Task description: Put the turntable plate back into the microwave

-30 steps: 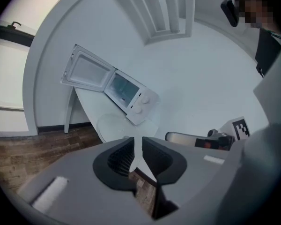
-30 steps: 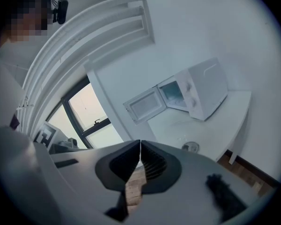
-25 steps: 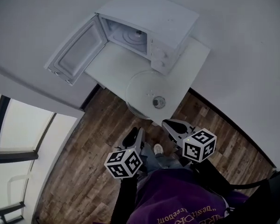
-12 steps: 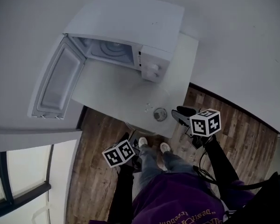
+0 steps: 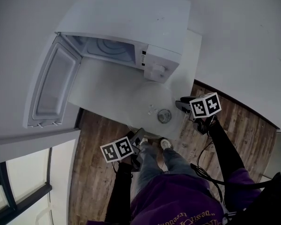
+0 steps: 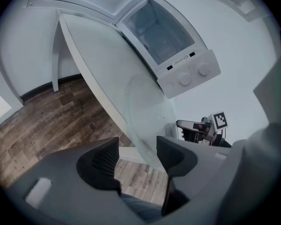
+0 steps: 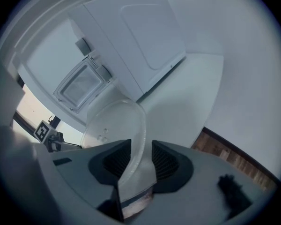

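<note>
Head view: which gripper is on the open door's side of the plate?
The left gripper, at the plate's near edge; the right gripper is at the knob side. Both have just been opening their jaws, with the plate's rim between them.

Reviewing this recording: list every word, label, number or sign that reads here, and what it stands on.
No text reads in full.
Microwave control panel: one small printed line, too small to read.
Purple top: curved print, upside down, cut off, unreadable.
Left marker cube, right marker cube: black-and-white square patterns, no words.
</note>
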Demonstrator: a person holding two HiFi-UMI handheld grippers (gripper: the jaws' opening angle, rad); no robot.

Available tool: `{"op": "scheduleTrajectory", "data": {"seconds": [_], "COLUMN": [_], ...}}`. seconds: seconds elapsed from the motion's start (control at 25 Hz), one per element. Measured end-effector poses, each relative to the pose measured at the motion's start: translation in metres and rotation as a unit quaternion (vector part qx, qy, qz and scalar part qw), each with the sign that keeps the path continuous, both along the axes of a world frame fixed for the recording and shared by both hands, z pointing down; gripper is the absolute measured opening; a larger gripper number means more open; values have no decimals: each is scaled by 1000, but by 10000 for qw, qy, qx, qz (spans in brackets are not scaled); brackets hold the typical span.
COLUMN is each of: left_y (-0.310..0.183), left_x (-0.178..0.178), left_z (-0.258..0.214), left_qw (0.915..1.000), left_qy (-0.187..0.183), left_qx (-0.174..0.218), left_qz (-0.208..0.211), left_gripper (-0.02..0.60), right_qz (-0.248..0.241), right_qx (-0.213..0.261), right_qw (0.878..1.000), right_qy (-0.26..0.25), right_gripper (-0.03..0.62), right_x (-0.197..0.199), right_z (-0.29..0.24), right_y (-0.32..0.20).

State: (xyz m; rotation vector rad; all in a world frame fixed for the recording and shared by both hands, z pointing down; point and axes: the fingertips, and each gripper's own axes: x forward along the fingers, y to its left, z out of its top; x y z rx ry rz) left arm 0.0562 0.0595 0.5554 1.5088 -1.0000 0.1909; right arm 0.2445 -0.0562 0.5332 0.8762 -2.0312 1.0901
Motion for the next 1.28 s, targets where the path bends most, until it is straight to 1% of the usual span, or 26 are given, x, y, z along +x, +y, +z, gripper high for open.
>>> {"op": "scheduleTrajectory", "data": {"seconds": [0.12, 0.2, 0.28, 0.36, 0.4, 0.52, 0.64, 0.84, 1.0, 1.04, 1.08, 1.16, 1.2, 1.28], "left_y": [-6, -8, -9, -8, -8, -7, -5, -1, 3, 2, 1, -5, -8, -11], "left_x": [7, 10, 10, 9, 9, 7, 6, 3, -5, -7, -8, -9, -10, -11], "left_z": [0, 0, 1, 1, 0, -2, -7, -14, -29, -35, -42, -56, -60, -66], "left_qw": [9999, 9999, 9999, 10000, 10000, 9999, 9995, 9966, 9919, 9901, 9870, 9781, 9747, 9719], "left_qy": [39, 20, -12, 47, 74, 100, 258, 657, 924, 1030, 1217, 1648, 1776, 1871], "left_qx": [4, -8, -18, -28, -28, 5, 86, 260, 642, 722, 797, 920, 963, 1023], "left_qz": [103, 148, 106, -2, -47, -99, -186, -414, -587, -619, -684, -883, -953, -1002], "left_gripper": [253, 231, 220, 208, 202, 166, 142, 110, 79, 73, 63, 42, 35, 32], "right_qz": [-101, -149, -242, -408, -468, -461, -333, -286, -233, -208, -183, -145, -141, -139], "right_qx": [-118, -122, -85, -66, -88, -184, -268, -291, -395, -414, -428, -441, -431, -392], "right_qw": [9999, 9998, 9996, 9989, 9986, 9987, 9990, 9990, 9989, 9989, 9989, 9989, 9990, 9991], "right_qy": [34, 59, 150, 230, 224, 148, 142, 182, 50, 15, -9, -22, -1, 62], "right_gripper": [133, 132, 132, 129, 89, 81, 72, 65, 66, 66, 66, 66, 66, 63], "right_x": [-1, -1, -2, -6, -8, -12, -11, -11, -14, -15, -16, -17, -17, -18], "right_z": [6, 6, 6, 7, 7, 7, 9, 10, 9, 9, 9, 10, 10, 10], "right_y": [-1, -1, -1, 1, 2, 6, 10, 15, 21, 23, 25, 27, 28, 29]}}
